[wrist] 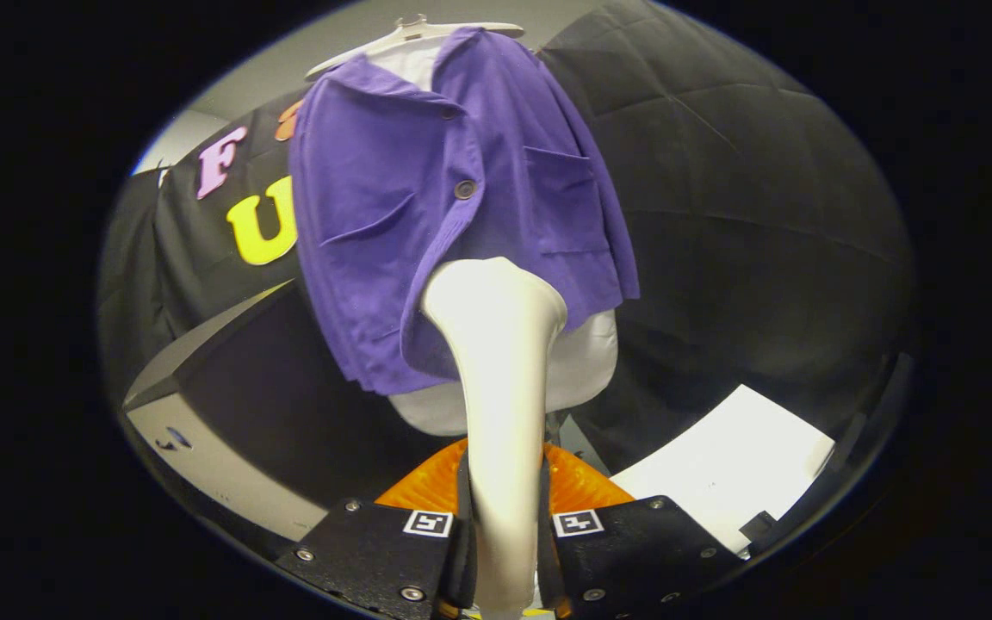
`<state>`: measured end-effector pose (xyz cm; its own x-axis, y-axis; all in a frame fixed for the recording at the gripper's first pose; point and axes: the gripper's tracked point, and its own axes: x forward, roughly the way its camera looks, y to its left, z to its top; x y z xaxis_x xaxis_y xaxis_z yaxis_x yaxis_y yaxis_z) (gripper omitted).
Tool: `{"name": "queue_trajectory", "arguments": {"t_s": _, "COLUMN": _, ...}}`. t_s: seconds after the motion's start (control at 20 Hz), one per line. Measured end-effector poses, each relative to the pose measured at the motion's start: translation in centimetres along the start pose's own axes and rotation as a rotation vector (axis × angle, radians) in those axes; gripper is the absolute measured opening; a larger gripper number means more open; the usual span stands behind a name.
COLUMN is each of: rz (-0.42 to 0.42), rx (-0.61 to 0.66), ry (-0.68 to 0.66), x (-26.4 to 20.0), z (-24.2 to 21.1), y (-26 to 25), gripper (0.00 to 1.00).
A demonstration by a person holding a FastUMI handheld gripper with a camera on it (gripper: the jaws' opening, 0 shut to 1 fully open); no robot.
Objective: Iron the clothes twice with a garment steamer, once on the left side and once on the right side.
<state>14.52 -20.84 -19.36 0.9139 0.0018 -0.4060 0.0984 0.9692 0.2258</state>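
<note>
Black cloth hangs behind a purple shirt (461,198) on a white hanger (414,34). Both fingers of the gripper (503,534) squeeze the white steamer (500,387), and its far end sits against the shirt's bottom edge, near the middle.

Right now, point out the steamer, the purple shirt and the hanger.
steamer (496,344): gripper view, on its white neck, clamped between the fingers.
purple shirt (375,198): gripper view, on its front panel.
hanger (406,34): gripper view, on its white shoulder bar.
</note>
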Motion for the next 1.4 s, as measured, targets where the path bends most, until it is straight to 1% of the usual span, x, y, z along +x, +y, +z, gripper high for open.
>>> {"name": "queue_trajectory", "arguments": {"t_s": 0.2, "rz": 0.157, "rx": -0.145, "ry": 0.001, "x": -6.3, "z": -2.6, "y": 4.7, "gripper": 0.28}}
{"name": "queue_trajectory", "arguments": {"t_s": 0.35, "rz": 0.273, "rx": -0.208, "ry": -0.052, "x": -10.8, "z": -2.4, "y": 8.5, "gripper": 0.28}}
{"name": "queue_trajectory", "arguments": {"t_s": 0.45, "rz": 0.324, "rx": -0.262, "ry": -0.085, "x": -13.2, "z": -2.0, "y": 11.0, "gripper": 0.28}}
{"name": "queue_trajectory", "arguments": {"t_s": 0.55, "rz": 0.357, "rx": -0.281, "ry": -0.127, "x": -15.3, "z": -0.9, "y": 13.8, "gripper": 0.28}}
{"name": "queue_trajectory", "arguments": {"t_s": 0.65, "rz": 0.368, "rx": -0.300, "ry": -0.157, "x": -16.8, "z": 0.0, "y": 16.6, "gripper": 0.28}}
{"name": "queue_trajectory", "arguments": {"t_s": 0.8, "rz": 0.352, "rx": -0.325, "ry": -0.226, "x": -18.6, "z": 3.9, "y": 20.1, "gripper": 0.28}}
{"name": "queue_trajectory", "arguments": {"t_s": 0.9, "rz": 0.358, "rx": -0.324, "ry": -0.255, "x": -19.3, "z": 6.2, "y": 22.5, "gripper": 0.28}}
{"name": "queue_trajectory", "arguments": {"t_s": 0.95, "rz": 0.356, "rx": -0.345, "ry": -0.269, "x": -19.6, "z": 7.2, "y": 23.6, "gripper": 0.28}}
{"name": "queue_trajectory", "arguments": {"t_s": 1.1, "rz": 0.348, "rx": -0.342, "ry": -0.312, "x": -19.8, "z": 9.9, "y": 27.1, "gripper": 0.28}}
{"name": "queue_trajectory", "arguments": {"t_s": 1.25, "rz": 0.301, "rx": -0.376, "ry": -0.331, "x": -18.8, "z": 12.0, "y": 30.4, "gripper": 0.28}}
{"name": "queue_trajectory", "arguments": {"t_s": 1.4, "rz": 0.261, "rx": -0.368, "ry": -0.366, "x": -18.1, "z": 13.8, "y": 32.9, "gripper": 0.28}}
